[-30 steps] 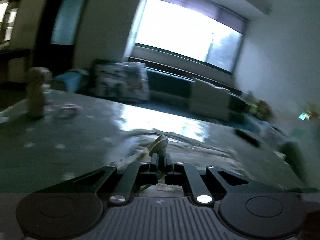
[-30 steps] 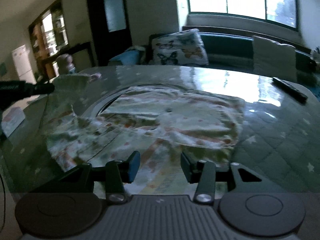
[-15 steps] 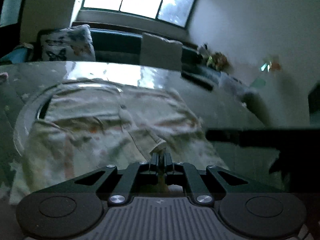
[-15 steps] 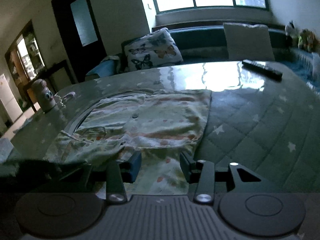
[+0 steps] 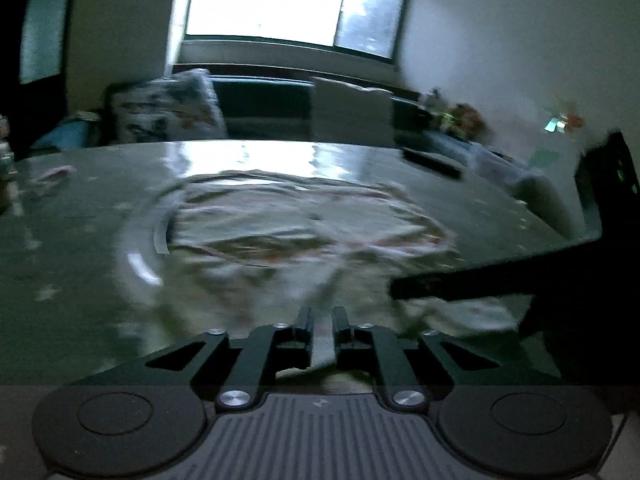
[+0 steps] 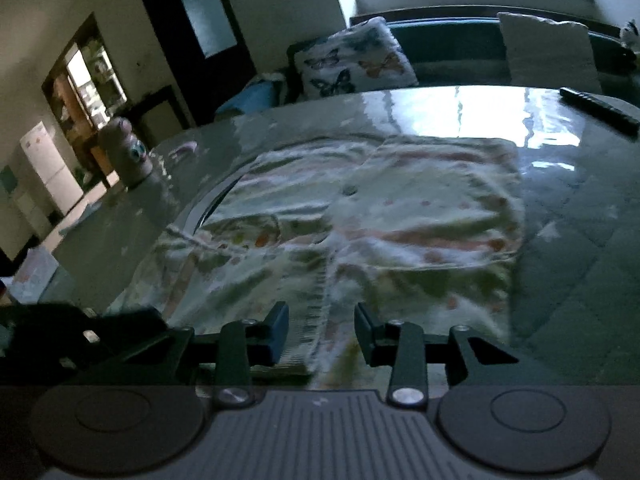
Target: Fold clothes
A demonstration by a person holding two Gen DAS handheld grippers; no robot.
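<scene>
A pale floral garment lies spread and rumpled on the dark quilted table, with one panel folded over its far right part. My left gripper is shut on a strip of the garment's near edge, and the rest of the cloth stretches away from it, blurred. My right gripper hangs open just above the near hem, nothing between its fingers. The left view shows the right gripper's dark body close by; the right view shows the left gripper's body low at the left.
A black remote lies at the table's far right. A small bottle-shaped figure and a pink scrap sit at the far left. A round glass ring shows beneath the garment. A sofa holding a butterfly pillow stands behind the table.
My left gripper has carried the pinched cloth edge in from the left to the near side, beside the right gripper. The right gripper has stayed open and shifted over the near hem.
</scene>
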